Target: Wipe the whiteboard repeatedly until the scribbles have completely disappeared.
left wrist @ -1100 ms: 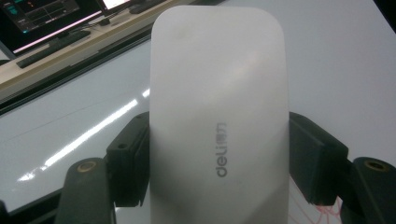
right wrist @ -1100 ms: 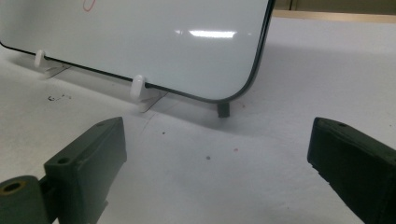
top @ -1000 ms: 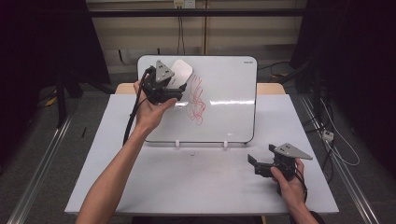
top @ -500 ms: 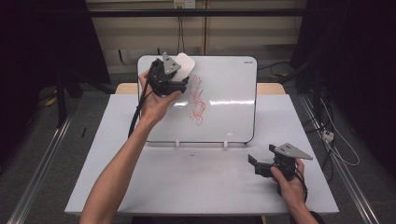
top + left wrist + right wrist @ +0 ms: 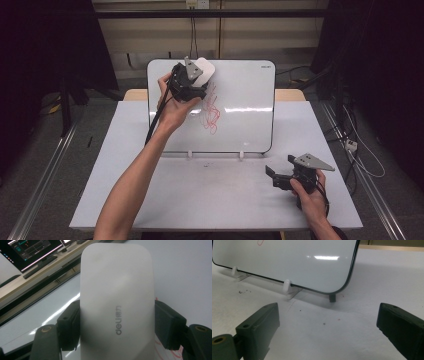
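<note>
A whiteboard [image 5: 245,95] leans upright on small white clips at the back of the table, with red scribble [image 5: 212,111] left of its middle. My left gripper [image 5: 196,76] is up by the board's top left corner, shut on a white eraser [image 5: 204,71]. Seen along the jaws, the eraser [image 5: 117,302] fills the gap between both pads and carries grey lettering, with the red marks low at the right. My right gripper [image 5: 274,176] rests low over the table's front right with its jaws apart. In the right gripper view its fingers [image 5: 259,325] hold nothing, and the whiteboard [image 5: 292,262] stands beyond.
The white table [image 5: 150,200] lies broad and bare in front of the board. White clips [image 5: 287,286] hold the board's lower edge. A cable [image 5: 152,127] trails from my left gripper along the forearm. Dark curtains and floor rails flank the table.
My left hand has carried the eraser to the right along the top of the board, closer to the red scribble. The right hand has stayed put.
</note>
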The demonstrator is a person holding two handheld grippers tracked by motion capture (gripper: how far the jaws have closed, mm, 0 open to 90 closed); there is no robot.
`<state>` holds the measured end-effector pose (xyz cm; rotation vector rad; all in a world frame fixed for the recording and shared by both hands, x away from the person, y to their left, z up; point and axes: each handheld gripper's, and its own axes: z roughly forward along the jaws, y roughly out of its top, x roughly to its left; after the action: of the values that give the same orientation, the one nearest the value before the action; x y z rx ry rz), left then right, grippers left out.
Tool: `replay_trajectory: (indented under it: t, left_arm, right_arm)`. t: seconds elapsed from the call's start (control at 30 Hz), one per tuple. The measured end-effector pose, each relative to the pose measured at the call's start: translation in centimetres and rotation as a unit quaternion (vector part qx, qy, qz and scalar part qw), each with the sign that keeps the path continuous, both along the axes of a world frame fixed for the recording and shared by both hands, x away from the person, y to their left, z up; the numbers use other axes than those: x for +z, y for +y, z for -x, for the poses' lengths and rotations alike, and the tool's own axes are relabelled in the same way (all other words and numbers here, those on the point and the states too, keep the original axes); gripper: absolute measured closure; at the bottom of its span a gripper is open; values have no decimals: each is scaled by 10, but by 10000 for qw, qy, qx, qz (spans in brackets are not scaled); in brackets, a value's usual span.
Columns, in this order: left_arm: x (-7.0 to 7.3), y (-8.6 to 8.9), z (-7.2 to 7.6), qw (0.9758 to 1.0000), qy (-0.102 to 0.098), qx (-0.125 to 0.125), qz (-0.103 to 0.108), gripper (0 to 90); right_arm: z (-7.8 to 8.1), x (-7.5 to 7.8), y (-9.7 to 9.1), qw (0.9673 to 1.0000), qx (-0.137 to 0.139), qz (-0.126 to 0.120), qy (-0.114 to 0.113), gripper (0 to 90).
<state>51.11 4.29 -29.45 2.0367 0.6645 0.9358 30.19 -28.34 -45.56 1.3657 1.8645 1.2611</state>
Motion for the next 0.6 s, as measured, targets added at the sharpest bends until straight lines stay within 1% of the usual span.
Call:
replay_trajectory:
  t: [0.1, 0.13, 0.2, 0.23, 0.3, 0.43, 0.53, 0.6]
  left_arm:
    - [-5, -4, -1, 9998, -49, 61, -197, 312]
    - [-7, -5, -1, 9995, -107, 72, -292, 312]
    - [-8, -6, -2, 9994, -151, 119, -291, 311]
    - [-8, -7, -1, 9992, -150, 123, -337, 311]
    - [-8, -6, -1, 9994, -154, 112, -279, 311]
    - [-9, -7, 0, 9993, -176, 146, -302, 311]
    - [-10, -8, 0, 9994, -183, 198, -195, 311]
    - [-12, -9, 0, 9993, -203, 228, -199, 311]
  right_arm:
    - [0, 0, 0, 10000, 13, -10, 9, 46]
    - [0, 0, 0, 10000, 18, -3, 8, 45]
    - [0, 0, 0, 10000, 19, -7, 4, 46]
    - [0, 0, 0, 10000, 17, -6, 5, 46]
    - [0, 0, 0, 10000, 18, -10, 5, 46]
    - [0, 0, 0, 10000, 20, 3, 1, 46]
    - [0, 0, 1, 10000, 19, 5, 6, 46]
    - [0, 0, 1, 10000, 9, 9, 17, 45]
